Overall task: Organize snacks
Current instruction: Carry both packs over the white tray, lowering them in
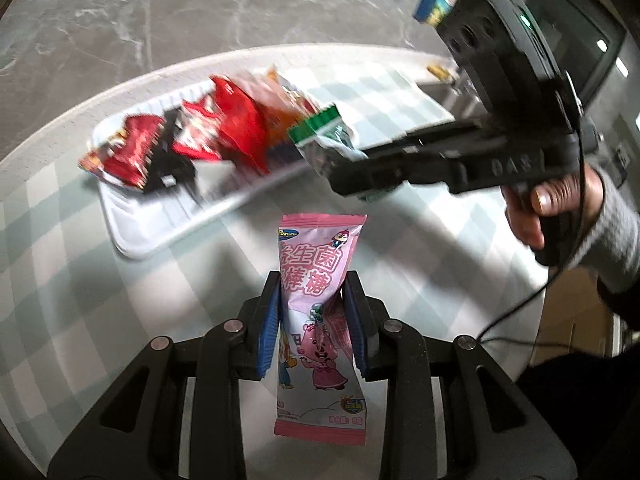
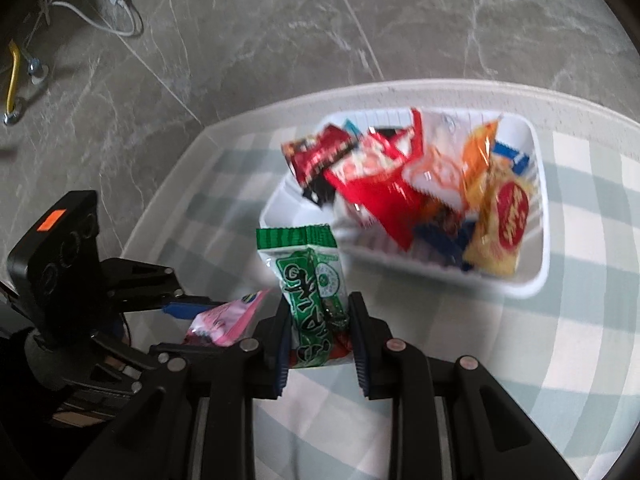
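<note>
The left tool (image 1: pixel 314 304) is clamped on a pink candy packet (image 1: pixel 316 320), gripped across its middle so both sealed ends stick out free, which should let it drop cleanly when released. The right tool (image 2: pixel 320 330) is likewise closed on a green snack packet (image 2: pixel 310 280), pinched near its lower half with the top standing upright. Both packets are held above the bench (image 2: pixel 580 380), which is covered in a pale checked cloth. The white tray (image 2: pixel 540 208) sits at about one o'clock from the right tool and eleven o'clock from the left, already holding a loose heap of red wrappers (image 2: pixel 372 176) and a yellow bag (image 2: pixel 504 216). Judging by that heap, the sorting is well along, and these two packets look bound for the tray next. The green one is nearer its rim; the pink one sits farther back, so they seem likely to go in one after the other.
</note>
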Demonstrator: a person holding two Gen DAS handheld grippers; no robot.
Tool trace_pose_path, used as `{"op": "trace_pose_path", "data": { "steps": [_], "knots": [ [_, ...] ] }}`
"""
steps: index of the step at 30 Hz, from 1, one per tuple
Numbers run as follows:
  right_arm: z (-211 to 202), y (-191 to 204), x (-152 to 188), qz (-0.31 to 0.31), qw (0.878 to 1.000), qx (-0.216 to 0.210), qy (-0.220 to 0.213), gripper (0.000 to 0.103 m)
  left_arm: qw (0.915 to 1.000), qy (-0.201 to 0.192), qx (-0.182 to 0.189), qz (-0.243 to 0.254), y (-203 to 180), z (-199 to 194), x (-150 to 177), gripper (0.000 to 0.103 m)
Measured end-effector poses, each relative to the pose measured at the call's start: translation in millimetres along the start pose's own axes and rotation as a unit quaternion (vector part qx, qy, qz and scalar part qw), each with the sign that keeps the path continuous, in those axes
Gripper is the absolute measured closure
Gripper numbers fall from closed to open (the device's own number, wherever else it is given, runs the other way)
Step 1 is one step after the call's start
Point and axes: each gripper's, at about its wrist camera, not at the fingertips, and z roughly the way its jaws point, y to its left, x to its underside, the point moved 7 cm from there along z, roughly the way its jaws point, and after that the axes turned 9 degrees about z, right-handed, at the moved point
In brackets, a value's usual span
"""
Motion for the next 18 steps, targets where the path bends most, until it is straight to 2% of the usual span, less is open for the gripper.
{"op": "trace_pose_path", "data": {
  "steps": [10,18],
  "knots": [
    [-1.2,2.8,-43.6,0.017,0.999,-0.023,-0.037,0.075,0.9971,-0.038,-0.017,-0.065,59.2,-15.3,-46.6,0.075],
    [10.6,-5.7,-73.6,0.036,0.998,-0.015,-0.057,0.075,0.9938,-0.043,-0.024,-0.099,100.2,0.8,-81.8,0.075]
  ]
}}
